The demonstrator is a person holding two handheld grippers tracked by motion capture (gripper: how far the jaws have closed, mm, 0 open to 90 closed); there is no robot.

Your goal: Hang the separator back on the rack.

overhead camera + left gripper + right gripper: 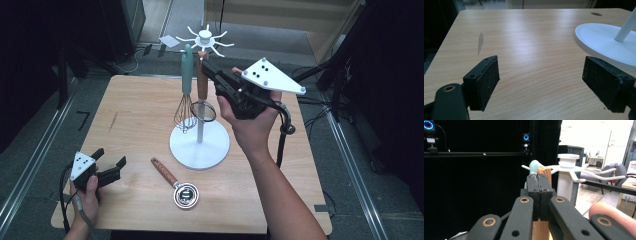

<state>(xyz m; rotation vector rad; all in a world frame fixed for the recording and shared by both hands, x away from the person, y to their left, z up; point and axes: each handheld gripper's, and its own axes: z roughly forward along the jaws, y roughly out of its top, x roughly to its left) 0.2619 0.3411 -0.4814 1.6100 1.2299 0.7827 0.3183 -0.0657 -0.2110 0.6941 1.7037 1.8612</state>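
Left claw point(111, 159): lower left of the high view, held in a hand just above the desk point(135, 100), jaws spread wide with nothing between them. In the left gripper view its two black pads point(486, 80) stand well apart over bare wood.

Loose strainer point(184, 192): lower centre of the high view, lying flat on the desk, wooden handle pointing up and left, metal bowl toward the lower edge; well apart from both claws.

Utensil stand point(199, 145): centre of the high view, round white base on the desk, white pole rising to a ring of hooks point(206, 39) at the top centre.

Whisk point(186, 95): hangs from the stand by a pale green handle, wires just above the base.

Hanging strainer point(202, 82): wooden handle just right of the whisk, mesh ring below, beside the pole.

Right claw point(206, 67): upper centre right of the high view, jaws pressed narrow on the top of the hanging strainer's wooden handle. In the right gripper view the handle point(545, 173) rises behind the closed pads, close by the hooks.
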